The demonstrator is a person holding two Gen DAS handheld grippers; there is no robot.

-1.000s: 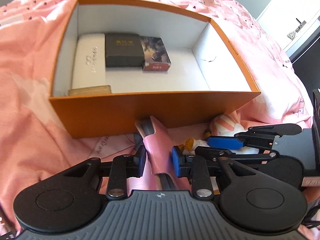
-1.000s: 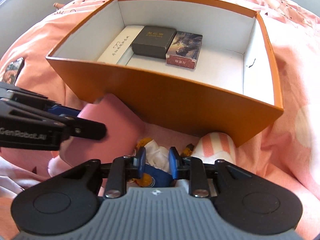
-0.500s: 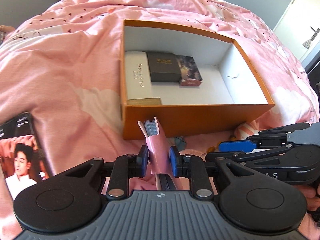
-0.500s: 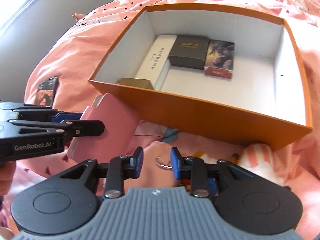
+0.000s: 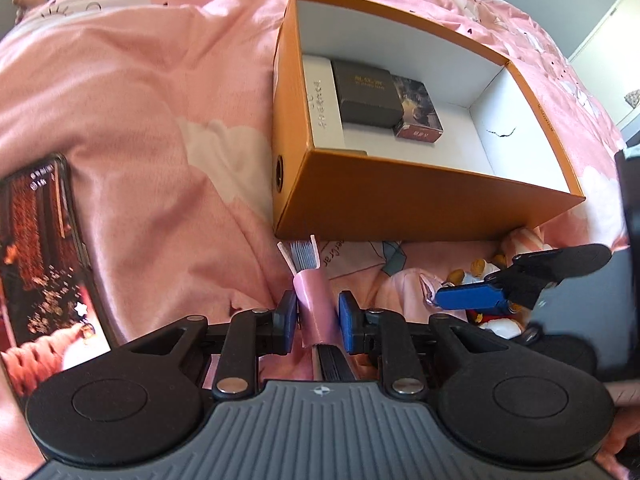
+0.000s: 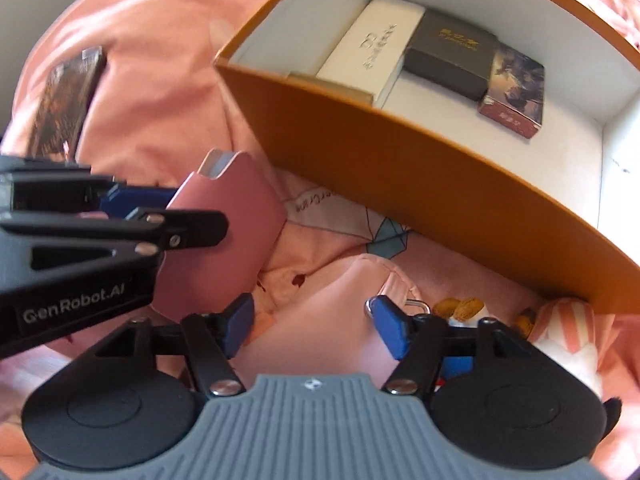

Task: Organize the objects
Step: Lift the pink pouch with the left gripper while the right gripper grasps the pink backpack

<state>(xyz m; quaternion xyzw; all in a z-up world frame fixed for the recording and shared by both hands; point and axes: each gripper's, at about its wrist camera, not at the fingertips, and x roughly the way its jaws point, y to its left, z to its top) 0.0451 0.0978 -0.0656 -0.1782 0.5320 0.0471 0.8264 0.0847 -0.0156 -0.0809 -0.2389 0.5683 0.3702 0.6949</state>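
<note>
While your left gripper (image 5: pixel 318 318) stays clamped on the pink card case (image 5: pixel 316 304) at lower centre, below the orange box (image 5: pixel 400 208), your right gripper (image 6: pixel 310 328) has just spread wide, empty, the plush toy (image 6: pixel 560 332) now lower right.

1. Orange outside, white inside: box (image 5: pixel 420 200) ahead of the grippers.
2. Pink with white cloud patches and small dark hearts: bedspread (image 5: pixel 160 120).
3. Pink sleeve, blue-grey page edges: booklet (image 5: pixel 314 300) between blue pads.
4. Peach-and-white stripes: plush toy (image 6: pixel 568 320) at right.
</note>
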